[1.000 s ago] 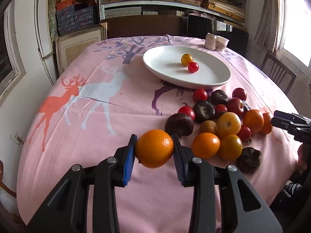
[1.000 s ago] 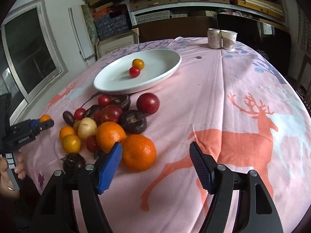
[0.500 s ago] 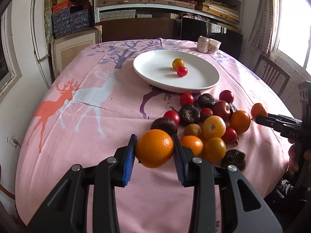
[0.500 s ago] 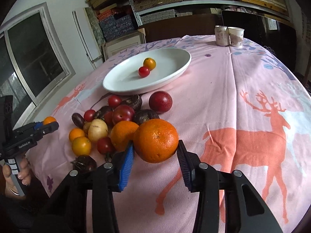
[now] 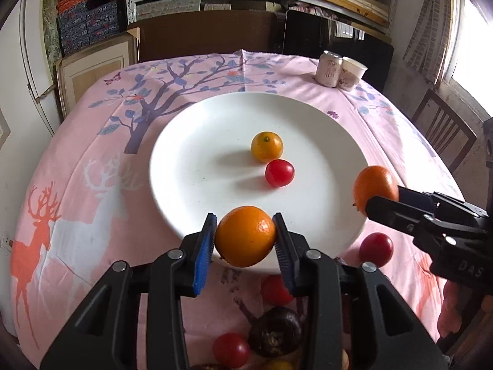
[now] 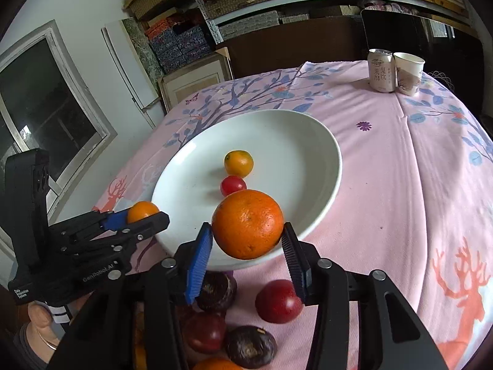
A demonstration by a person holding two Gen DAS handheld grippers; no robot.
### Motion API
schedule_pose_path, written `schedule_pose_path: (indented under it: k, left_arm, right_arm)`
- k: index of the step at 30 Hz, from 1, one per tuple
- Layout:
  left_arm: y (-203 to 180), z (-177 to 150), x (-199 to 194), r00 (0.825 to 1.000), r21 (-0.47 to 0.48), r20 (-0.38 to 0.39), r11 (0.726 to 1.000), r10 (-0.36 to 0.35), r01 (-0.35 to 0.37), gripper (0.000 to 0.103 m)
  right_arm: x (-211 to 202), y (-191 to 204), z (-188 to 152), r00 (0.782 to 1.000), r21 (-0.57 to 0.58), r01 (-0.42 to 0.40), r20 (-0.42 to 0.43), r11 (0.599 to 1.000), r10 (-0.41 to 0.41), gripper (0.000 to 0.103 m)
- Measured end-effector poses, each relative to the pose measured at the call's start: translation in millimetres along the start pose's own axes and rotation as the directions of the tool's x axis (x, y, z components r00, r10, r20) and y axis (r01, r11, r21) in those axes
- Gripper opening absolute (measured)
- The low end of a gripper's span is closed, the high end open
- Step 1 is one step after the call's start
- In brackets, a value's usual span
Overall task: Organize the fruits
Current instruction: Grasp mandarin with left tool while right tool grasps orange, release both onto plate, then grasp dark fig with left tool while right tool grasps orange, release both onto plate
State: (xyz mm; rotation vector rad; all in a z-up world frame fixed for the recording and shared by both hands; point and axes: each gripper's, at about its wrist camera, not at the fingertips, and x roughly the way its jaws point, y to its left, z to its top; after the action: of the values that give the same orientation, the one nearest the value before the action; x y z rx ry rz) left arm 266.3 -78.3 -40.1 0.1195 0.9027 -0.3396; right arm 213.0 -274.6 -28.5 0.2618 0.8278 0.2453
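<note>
My left gripper [image 5: 244, 240] is shut on an orange [image 5: 245, 236] and holds it above the near rim of the white plate [image 5: 191, 141]. My right gripper [image 6: 248, 246] is shut on a bigger orange [image 6: 247, 224] above the plate's [image 6: 308, 141] near rim. The plate holds a small yellow-orange fruit [image 5: 266, 146] and a red cherry tomato [image 5: 279, 173]. In the left wrist view the right gripper [image 5: 377, 199] comes in from the right with its orange [image 5: 374, 185]. In the right wrist view the left gripper [image 6: 144, 215] shows at the left with its orange [image 6: 141, 211].
Loose red and dark fruits [image 6: 279, 300] lie on the pink tablecloth [image 6: 400, 185] just below the plate, partly hidden by the grippers. A can [image 6: 380, 69] and a paper cup [image 6: 408, 72] stand at the far right. A chair [image 5: 443, 126] stands beside the table.
Both grippers have moved forward from over the fruit pile to the plate's near rim, each still holding its orange. The plate now fills the middle of both views.
</note>
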Motion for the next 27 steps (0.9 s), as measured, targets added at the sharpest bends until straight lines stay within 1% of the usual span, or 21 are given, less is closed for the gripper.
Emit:
schedule_pose_path:
  k: [1, 2, 3, 4, 6, 10, 13, 15, 17, 19, 21, 24, 27]
  left_arm:
    - [2.1, 2.7, 3.9, 1.0, -0.01, -0.005, 1.0, 0.012, -0.012, 0.051]
    - [6.5, 3.8, 4.0, 1.0, -0.03, -0.003, 1.0, 0.008, -0.008, 0.063]
    - [13.4, 2.9, -0.1, 1.0, -0.061, 0.009, 0.998, -0.008, 0.009, 0.066]
    - [18.3, 0.3, -5.9, 1.0, -0.075, 0.021, 0.997, -0.023, 0.024, 0.066]
    - [22.6, -11.1, -21.4, 0.999, -0.063, 0.046, 0.998, -0.011, 0.014, 0.066]
    - [22.5, -53.3, -54.2, 0.997, 0.027, 0.075, 0.999, 0.02, -0.022, 0.066]
    - [18.6, -89.8, -70.0, 0.996, 0.103, 0.076, 0.993, 0.052, -0.059, 0.066]
    - [17.7, -111.1, -76.1, 0.995, 0.136, 0.071, 0.988, 0.064, -0.073, 0.066]
    - [16.9, -125.9, -79.0, 0.992, 0.154, 0.078, 0.982, 0.101, -0.112, 0.066]
    - [20.6, -133.0, -77.9, 0.991, 0.148, 0.071, 0.982, 0.111, -0.12, 0.066]
    - [27.5, -132.8, -69.8, 0.993, 0.109, 0.043, 0.988, 0.109, -0.113, 0.065]
    - [33.5, -126.8, -62.6, 0.998, 0.048, 0.019, 0.997, 0.053, -0.054, 0.058]
    - [29.0, -120.9, -57.0, 0.999, 0.034, 0.015, 0.999, 0.03, -0.031, 0.057]
  right_arm:
    - [-0.2, 0.1, 1.1, 1.0, 0.011, 0.02, 0.007, 1.0, -0.02, 0.071]
    - [-4.4, -0.7, 0.7, 1.0, 0.023, 0.015, 0.027, 1.0, -0.015, 0.071]
    - [-9.9, -0.3, -1.2, 0.999, 0.024, 0.006, 0.042, 1.0, -0.007, 0.071]
    - [-15.9, 0.2, -5.0, 0.999, 0.017, 0.008, 0.051, 1.0, -0.008, 0.071]
    - [-29.7, -0.4, -17.5, 0.997, 0.006, 0.012, 0.079, 1.0, -0.013, 0.071]
    - [-52.1, -14.7, -57.2, 0.995, 0.016, -0.001, 0.103, 1.0, -0.001, 0.071]
    - [-59.8, -30.2, -84.0, 0.995, 0.043, 0.018, 0.102, 0.999, -0.022, 0.071]
    - [-58.6, -38.5, -93.5, 0.996, 0.064, 0.016, 0.082, 0.998, -0.021, 0.071]
    - [-63.8, -44.1, -95.9, 0.994, 0.085, -0.004, 0.107, 0.996, -0.005, 0.071]
    - [-63.6, -44.8, -96.8, 0.994, 0.09, -0.008, 0.112, 0.996, -0.003, 0.071]
    - [-64.1, -41.7, -97.3, 0.992, 0.078, 0.005, 0.124, 0.997, -0.015, 0.071]
    - [-65.7, -37.3, -99.1, 0.991, 0.053, 0.016, 0.135, 0.998, -0.023, 0.071]
    - [-68.6, -39.2, -99.6, 0.989, 0.058, 0.01, 0.146, 0.998, -0.018, 0.071]
